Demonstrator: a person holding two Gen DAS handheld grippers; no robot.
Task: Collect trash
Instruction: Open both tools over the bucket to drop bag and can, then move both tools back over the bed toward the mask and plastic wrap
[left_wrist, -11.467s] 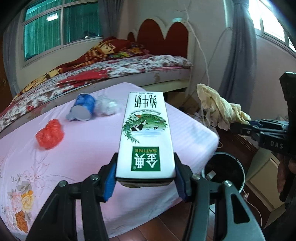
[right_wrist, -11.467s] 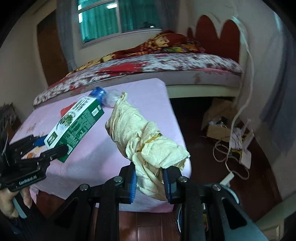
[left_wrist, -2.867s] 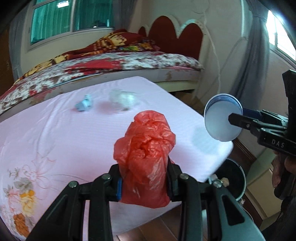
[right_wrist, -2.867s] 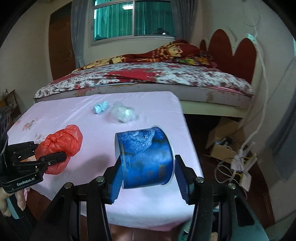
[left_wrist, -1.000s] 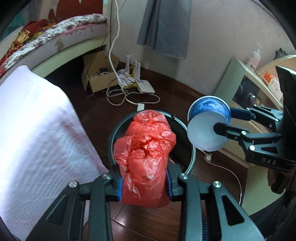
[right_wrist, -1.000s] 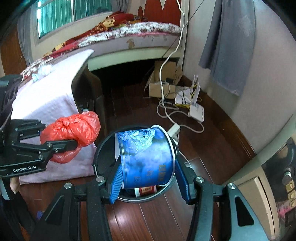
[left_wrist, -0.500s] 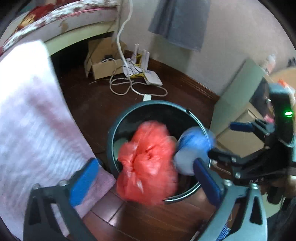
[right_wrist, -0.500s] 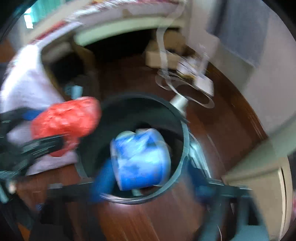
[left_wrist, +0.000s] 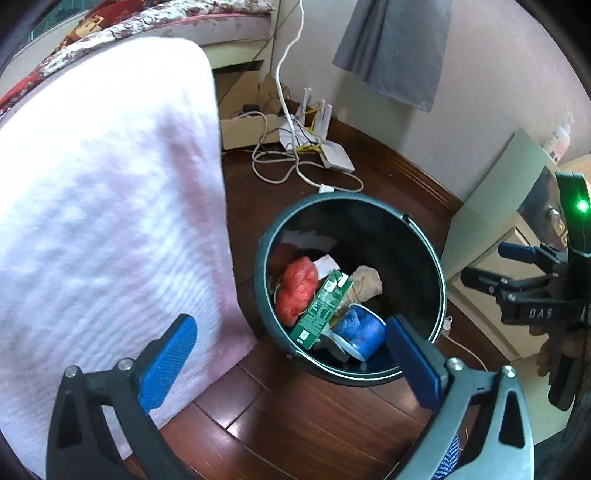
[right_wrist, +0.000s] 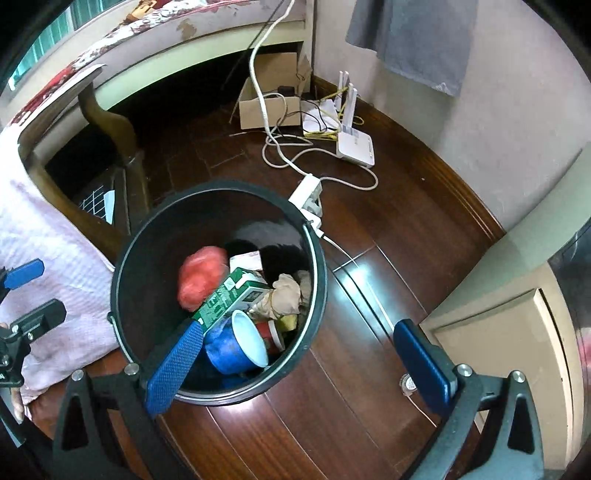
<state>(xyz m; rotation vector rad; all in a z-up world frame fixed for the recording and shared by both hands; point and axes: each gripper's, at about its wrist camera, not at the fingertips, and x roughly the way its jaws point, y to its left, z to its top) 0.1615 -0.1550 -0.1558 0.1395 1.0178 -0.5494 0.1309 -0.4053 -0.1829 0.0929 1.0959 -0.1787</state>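
Note:
A black trash bin (left_wrist: 436, 266) (right_wrist: 122, 266) stands on the wooden floor beside the bed. Inside lie the red plastic bag (left_wrist: 297, 286) (right_wrist: 201, 278), the green milk carton (left_wrist: 323, 308) (right_wrist: 231, 295), the blue cup (left_wrist: 360, 332) (right_wrist: 236, 345) and crumpled beige paper (left_wrist: 364, 284) (right_wrist: 286, 295). My left gripper (left_wrist: 290, 363) is open and empty above the bin's near rim. My right gripper (right_wrist: 299, 363) is open and empty over the bin's right side; it also shows at the right of the left wrist view (left_wrist: 517, 267).
The pink-covered bed (left_wrist: 103, 192) is left of the bin. A cardboard box (right_wrist: 267, 105), a white router (right_wrist: 356, 142), a power strip (right_wrist: 306, 195) and cables lie on the floor behind. A pale cabinet (right_wrist: 509, 317) stands to the right.
Both grippers opened. The red bag and the blue cup dropped into the bin and now rest among the other trash.

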